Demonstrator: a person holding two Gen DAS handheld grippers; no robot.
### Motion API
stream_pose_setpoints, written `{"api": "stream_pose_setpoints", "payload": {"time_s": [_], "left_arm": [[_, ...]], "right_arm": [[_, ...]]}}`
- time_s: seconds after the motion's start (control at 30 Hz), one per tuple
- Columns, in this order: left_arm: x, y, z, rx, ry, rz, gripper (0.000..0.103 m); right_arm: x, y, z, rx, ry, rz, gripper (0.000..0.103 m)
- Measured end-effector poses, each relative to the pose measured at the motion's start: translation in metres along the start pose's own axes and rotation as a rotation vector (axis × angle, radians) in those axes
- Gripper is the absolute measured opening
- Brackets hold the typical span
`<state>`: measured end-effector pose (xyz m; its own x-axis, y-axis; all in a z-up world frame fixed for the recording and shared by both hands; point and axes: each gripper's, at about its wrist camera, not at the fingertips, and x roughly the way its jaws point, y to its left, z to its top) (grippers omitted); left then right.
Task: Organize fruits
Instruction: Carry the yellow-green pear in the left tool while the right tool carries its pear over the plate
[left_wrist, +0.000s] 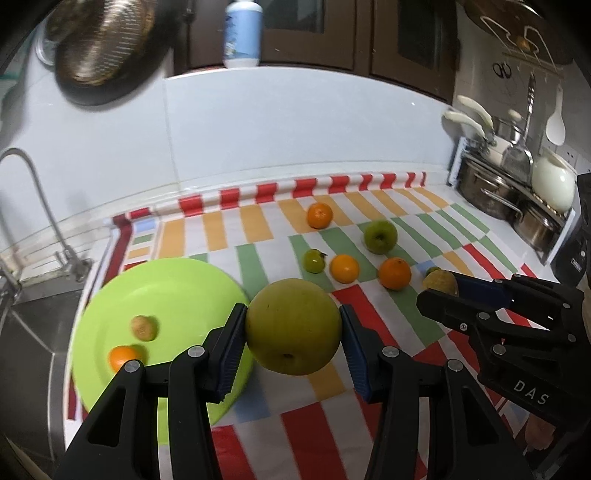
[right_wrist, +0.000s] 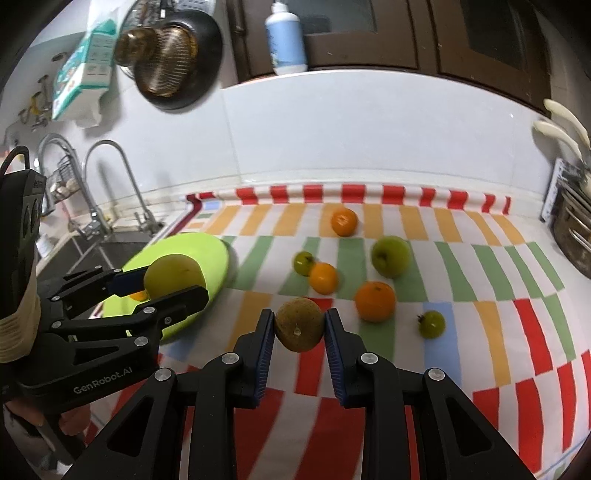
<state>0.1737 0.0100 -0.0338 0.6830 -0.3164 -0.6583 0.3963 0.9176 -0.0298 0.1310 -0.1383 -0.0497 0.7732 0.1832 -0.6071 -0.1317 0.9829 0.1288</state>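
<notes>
My left gripper (left_wrist: 293, 328) is shut on a large yellow-green pear (left_wrist: 293, 326) and holds it above the striped cloth, just right of the lime-green plate (left_wrist: 177, 288). The plate holds a small brown fruit (left_wrist: 144, 327) and a small orange (left_wrist: 123, 357). My right gripper (right_wrist: 300, 325) is shut on a brownish-yellow fruit (right_wrist: 300, 324). On the cloth lie three oranges (right_wrist: 375, 301), (right_wrist: 323, 277), (right_wrist: 344, 221), a green apple (right_wrist: 390, 256) and two small green fruits (right_wrist: 303, 263), (right_wrist: 431, 324). The left gripper with its pear (right_wrist: 173, 275) shows in the right wrist view over the plate (right_wrist: 199, 251).
A sink with taps (right_wrist: 110, 192) lies left of the striped cloth (right_wrist: 480, 280). Steel pots (left_wrist: 491, 192) and a white kettle (left_wrist: 553, 181) stand at the right. A white tiled wall backs the counter, with a bottle (right_wrist: 286, 37) on the ledge above and a hanging strainer (right_wrist: 166, 62).
</notes>
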Motion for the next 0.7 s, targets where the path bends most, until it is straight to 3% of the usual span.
{"api": "stream_pose_setpoints", "payload": {"time_s": [0.7], "left_arm": [[-0.037,0.091,-0.006,-0.080,-0.038,0.169,0.049]], "right_arm": [[0.031,0.089,0.035,-0.112,-0.054,0.172,0.028]]}}
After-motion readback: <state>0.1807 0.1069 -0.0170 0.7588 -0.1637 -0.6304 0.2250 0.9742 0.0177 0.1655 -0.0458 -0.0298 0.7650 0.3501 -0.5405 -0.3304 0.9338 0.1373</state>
